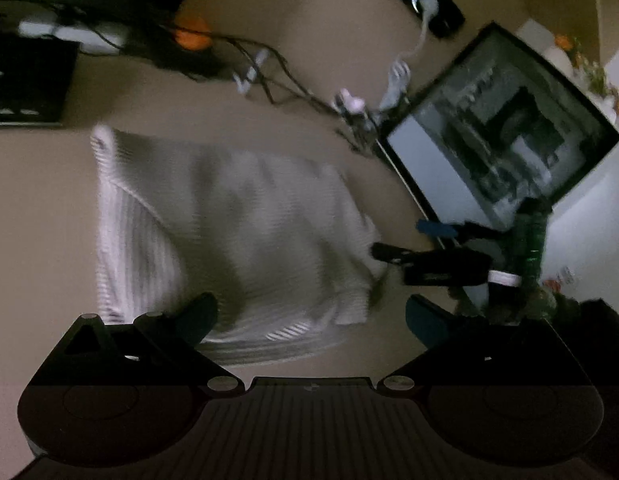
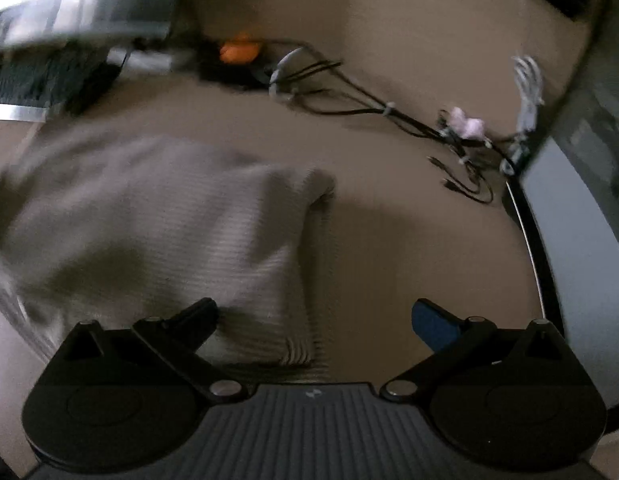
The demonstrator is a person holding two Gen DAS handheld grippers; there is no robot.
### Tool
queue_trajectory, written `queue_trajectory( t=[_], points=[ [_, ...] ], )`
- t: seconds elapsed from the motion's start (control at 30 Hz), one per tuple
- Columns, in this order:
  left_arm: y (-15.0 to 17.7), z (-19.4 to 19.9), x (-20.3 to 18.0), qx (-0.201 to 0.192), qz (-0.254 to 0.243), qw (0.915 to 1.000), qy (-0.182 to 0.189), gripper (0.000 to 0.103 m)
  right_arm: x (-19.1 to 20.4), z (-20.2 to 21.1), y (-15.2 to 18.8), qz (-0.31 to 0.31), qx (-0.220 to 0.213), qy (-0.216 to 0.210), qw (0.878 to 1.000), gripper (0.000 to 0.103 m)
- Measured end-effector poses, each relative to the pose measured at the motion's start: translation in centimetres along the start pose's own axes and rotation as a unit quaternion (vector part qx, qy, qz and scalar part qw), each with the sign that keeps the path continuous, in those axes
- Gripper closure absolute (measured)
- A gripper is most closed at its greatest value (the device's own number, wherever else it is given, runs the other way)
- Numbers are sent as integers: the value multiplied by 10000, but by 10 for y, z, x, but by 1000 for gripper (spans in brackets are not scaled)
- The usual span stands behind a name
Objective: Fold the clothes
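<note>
We hold both grippers above the ribbed garment [image 1: 229, 240], which lies folded on the tan table [image 1: 37, 208]. The left gripper [image 1: 311, 316] is spread wide and empty — cloth lies directly ahead. The right gripper [image 2: 315, 320] is likewise spread, holding nothing — the garment's edge lies ahead-left, beneath its left finger.

The sweater [image 1: 229, 240] lies on the table [image 1: 309, 52]; cables [image 1: 277, 80] run behind it; a monitor [image 1: 497, 132] stands to its right; perhaps a keyboard [image 2: 33, 76] sits behind-left.
</note>
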State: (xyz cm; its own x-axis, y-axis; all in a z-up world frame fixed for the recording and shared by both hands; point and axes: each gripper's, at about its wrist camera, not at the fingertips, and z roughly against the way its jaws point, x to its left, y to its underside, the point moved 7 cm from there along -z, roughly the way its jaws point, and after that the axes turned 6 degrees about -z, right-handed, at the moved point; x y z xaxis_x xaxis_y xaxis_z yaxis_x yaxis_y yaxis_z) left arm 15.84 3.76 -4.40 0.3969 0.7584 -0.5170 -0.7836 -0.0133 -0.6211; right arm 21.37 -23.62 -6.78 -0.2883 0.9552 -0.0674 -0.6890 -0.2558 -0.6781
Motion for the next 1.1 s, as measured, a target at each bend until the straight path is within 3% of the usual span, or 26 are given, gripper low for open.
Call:
queue_trajectory(
  t=[0.13,0.23,0.3,0.47,0.63,0.77,0.87,0.97,1.1],
  points=[
    [-3,0,25,-128,472,9984,-272,1,2,14,-13,-869,-171,-952,9915,0],
    [1,-14,40,81,769,9960,-449,1,17,3,-9,-1417,165,-1678,9754,0],
    [4,-18,40,93,691,9964,-483,1,28,-9,0,-1669,487,-2012,9640,0],
    [0,-11,33,76,612,9968,-509,1,45,-18,17,-1108,449,-1733,9776,0],
    [-9,17,24,-217,221,9988,-378,1,51,-17,19,-877,533,-1629,9813,0],
    [-11,26,49,-344,569,9939,-878,1,53,-11,16,-804,560,-1601,9822,0],
    [-4,18,61,-278,870,9911,-972,1,51,-2,10,-859,415,-1639,9819,0],
    [-1,-2,56,-166,986,9914,-847,1,48,-3,7,-873,415,-1629,9819,0],
    [0,-11,18,-216,501,9978,-380,1,45,-15,13,-913,600,-1622,9807,0]
  ],
)
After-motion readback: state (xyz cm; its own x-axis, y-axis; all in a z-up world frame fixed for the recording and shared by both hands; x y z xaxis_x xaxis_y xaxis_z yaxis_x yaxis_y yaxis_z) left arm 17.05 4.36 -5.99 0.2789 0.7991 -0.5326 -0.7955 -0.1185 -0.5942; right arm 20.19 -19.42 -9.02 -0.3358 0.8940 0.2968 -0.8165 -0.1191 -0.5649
